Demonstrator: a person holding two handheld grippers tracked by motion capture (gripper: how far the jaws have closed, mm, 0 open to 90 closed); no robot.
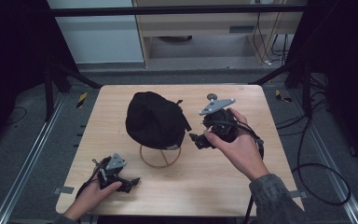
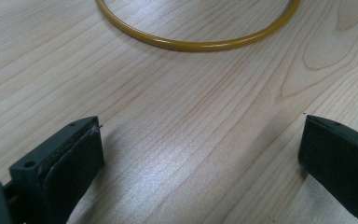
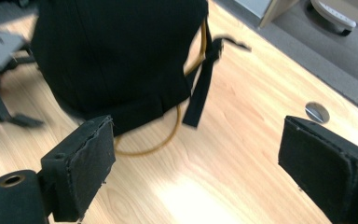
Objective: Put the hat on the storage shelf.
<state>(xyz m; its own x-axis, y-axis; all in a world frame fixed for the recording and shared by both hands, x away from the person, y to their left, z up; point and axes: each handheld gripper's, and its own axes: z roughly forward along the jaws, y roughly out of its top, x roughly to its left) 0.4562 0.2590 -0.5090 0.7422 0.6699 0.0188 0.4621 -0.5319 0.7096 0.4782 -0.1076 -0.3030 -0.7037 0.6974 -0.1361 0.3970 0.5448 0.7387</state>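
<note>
Near left corner of the wooden table [image 1: 223, 186]: the left hand [image 1: 89, 196] holds the left gripper [image 1: 129, 182] low over the wood, its grey plate [image 1: 115, 162] on top. Seen from the left gripper view, its jaws stand wide apart with bare wood grain between them, nothing pinched. Just beyond them curves the near arc of a yellow ring [image 2: 200, 44].

Middle of the table: a black cap [image 1: 154, 119], soft and rounded, dark all over, no markings that can be made out. It sits on a yellow wire stand [image 1: 161, 156] — a hoop flat on the table with thin uprights rising under the cloth. From the right gripper view the cap [image 3: 116, 56] reads as plain black fabric with faint seams and a folded hem at the bottom edge; a black strap [image 3: 203, 88] hangs loose from its side, the end dangling toward the table, and the yellow wire [image 3: 168, 135] shows under the hem.

Right of the cap: the right hand [image 1: 237, 149] holds the right gripper [image 1: 196, 140], pointed toward the cap and near its lower right edge, apart from it. Jaws spread wide — empty, bare table between them.

Far edge of the table, right of centre: a small round grey disc [image 3: 317, 112] set in the wood.
</note>
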